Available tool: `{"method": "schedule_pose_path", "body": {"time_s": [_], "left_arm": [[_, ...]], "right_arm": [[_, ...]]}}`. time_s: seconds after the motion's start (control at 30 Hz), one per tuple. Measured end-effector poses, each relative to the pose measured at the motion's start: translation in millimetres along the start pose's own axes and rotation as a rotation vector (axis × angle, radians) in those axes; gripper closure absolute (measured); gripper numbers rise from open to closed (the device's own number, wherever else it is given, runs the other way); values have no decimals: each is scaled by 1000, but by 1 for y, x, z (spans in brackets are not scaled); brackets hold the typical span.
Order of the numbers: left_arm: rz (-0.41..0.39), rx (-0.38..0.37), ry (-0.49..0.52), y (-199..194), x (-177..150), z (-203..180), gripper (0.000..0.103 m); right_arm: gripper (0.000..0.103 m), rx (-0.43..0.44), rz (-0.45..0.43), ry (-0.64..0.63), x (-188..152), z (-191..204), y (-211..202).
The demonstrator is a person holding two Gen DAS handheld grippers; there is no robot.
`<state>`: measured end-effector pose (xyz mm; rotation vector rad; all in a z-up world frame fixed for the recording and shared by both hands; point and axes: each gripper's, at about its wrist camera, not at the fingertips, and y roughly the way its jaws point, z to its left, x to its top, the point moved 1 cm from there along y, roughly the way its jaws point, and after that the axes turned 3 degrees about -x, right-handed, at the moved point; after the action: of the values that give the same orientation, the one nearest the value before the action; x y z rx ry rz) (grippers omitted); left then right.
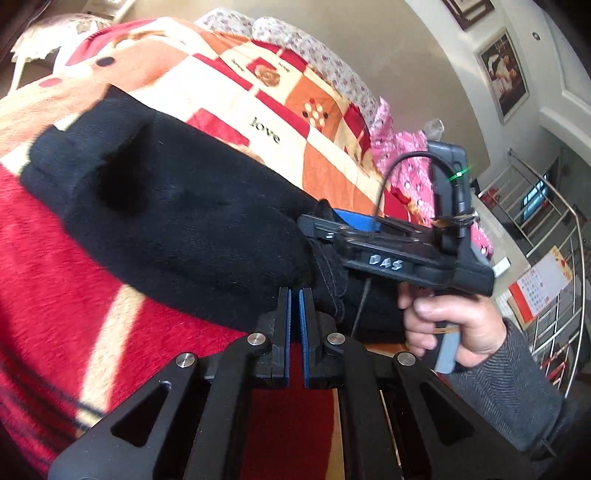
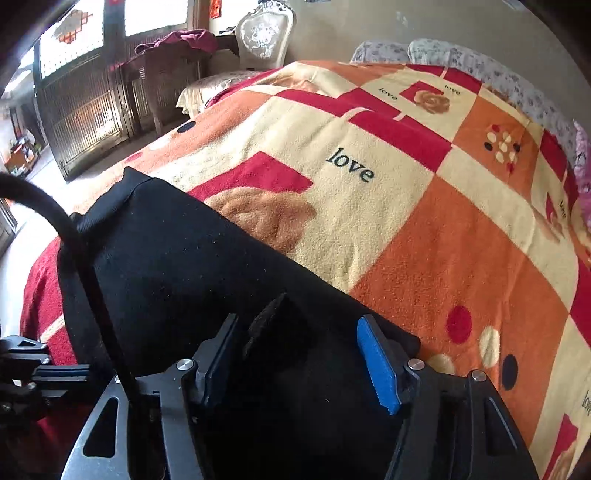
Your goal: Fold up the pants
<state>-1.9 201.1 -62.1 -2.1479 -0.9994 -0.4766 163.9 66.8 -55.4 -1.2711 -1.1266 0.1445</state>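
Observation:
The black pants (image 1: 177, 218) lie folded in a long band across the red, orange and cream blanket (image 1: 229, 96); they also fill the lower left of the right wrist view (image 2: 207, 258). My left gripper (image 1: 295, 295) is shut, its blue pads pressed together at the near edge of the pants; whether cloth is pinched between them is hidden. My right gripper (image 2: 295, 325) is open, its fingers spread wide over the black cloth, with a small raised fold (image 2: 266, 321) between them. In the left wrist view the right gripper (image 1: 325, 225) lies on the pants, held by a hand (image 1: 447, 325).
A pink patterned cloth (image 1: 402, 162) lies at the bed's far side. Floral pillows (image 2: 461, 59) sit at the head. A white chair (image 2: 264, 33) and a dark cabinet (image 2: 92, 103) stand beyond the bed. A metal railing (image 1: 554, 236) is at the right.

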Motion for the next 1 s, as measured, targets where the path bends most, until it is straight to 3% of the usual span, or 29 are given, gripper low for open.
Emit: {"method": "schedule_pose_path", "body": {"time_s": [0.03,0.1,0.13,0.23,0.3,0.37,0.43,0.47,0.53,0.63,0.73,0.83,0.93,1.0], "left_arm": [[-17,5,-2,-5,-2,1,97],[-34,-3,-29,-11,-4,6,72],[-44,-14,-44,-12,-4,8,70],[-43,-29,-67,-10,-2,12,70],[-43,-33,-57,-10,-1,10,70],[-44,-25,-50,-12,-1,8,70],[-54,-37,-40,-18,0,4,70],[-66,-36,-45,-24,0,4,70],[-88,-5,-50,-36,-1,6,70],[-133,47,-109,-59,-1,21,65],[-198,102,-224,-77,6,45,51],[-210,97,-355,-74,16,68,50],[-239,126,-453,-68,27,76,48],[-238,127,-480,-62,36,73,38]], "right_arm": [[43,6,6,5,3,0,-4],[44,73,-57,58,8,-9,-26],[43,95,-104,94,9,-17,-38],[42,42,-182,198,10,-45,-69],[42,-4,-131,229,7,-56,-63],[42,6,-73,212,1,-51,-46],[42,22,-13,142,-4,-31,-25],[41,-24,6,81,-6,-18,-13],[33,-101,-59,31,-11,-5,-16],[38,-73,-45,83,-11,-14,-23],[38,-88,-169,128,-19,-30,-56],[38,-101,-293,160,-38,-55,-93],[38,-85,-333,212,-66,-80,-111],[38,-68,-350,256,-90,-94,-117]]}}
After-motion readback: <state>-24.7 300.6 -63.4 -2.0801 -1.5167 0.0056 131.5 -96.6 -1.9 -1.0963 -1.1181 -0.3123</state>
